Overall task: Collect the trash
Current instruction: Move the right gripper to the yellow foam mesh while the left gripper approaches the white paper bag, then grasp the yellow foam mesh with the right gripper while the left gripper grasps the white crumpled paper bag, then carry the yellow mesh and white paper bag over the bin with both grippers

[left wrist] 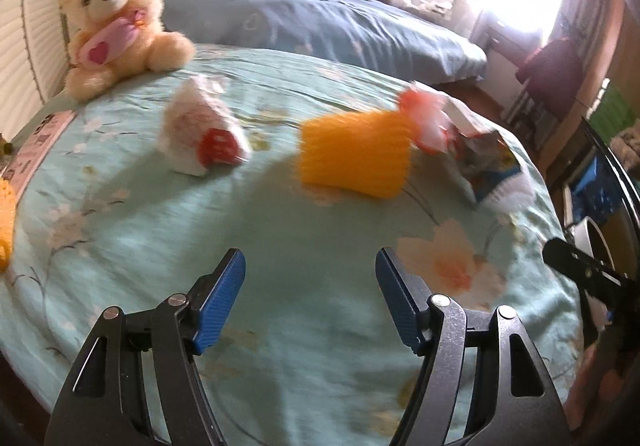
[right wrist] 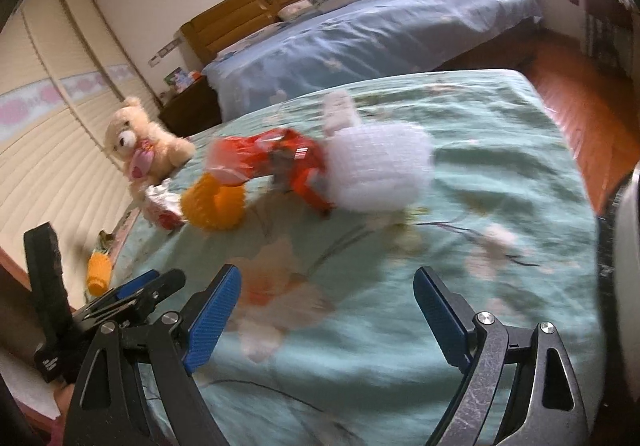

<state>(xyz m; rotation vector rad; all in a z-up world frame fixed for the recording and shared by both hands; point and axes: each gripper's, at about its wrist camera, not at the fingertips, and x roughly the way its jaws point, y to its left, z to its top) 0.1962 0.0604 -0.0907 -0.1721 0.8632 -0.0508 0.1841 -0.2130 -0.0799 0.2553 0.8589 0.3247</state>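
Trash lies scattered on a teal floral bedspread (left wrist: 160,230). The left wrist view shows a crumpled white wrapper with a red logo (left wrist: 202,134), an orange foam net (left wrist: 356,154), a red and white wrapper (left wrist: 424,118) and a colourful packet (left wrist: 488,162). My left gripper (left wrist: 310,266) hangs open above the cover, short of the orange net, nothing between its blue pads. In the right wrist view a white foam net (right wrist: 380,170), a red wrapper (right wrist: 280,162) and the orange foam net (right wrist: 216,206) lie ahead. My right gripper (right wrist: 328,278) is open and empty.
A cream teddy bear (left wrist: 120,26) sits at the bed's far left corner by the wardrobe doors. A second orange foam piece (right wrist: 100,270) lies at the left edge. A blue-covered bed (left wrist: 320,22) stands behind. Wooden floor (right wrist: 580,118) runs along the right.
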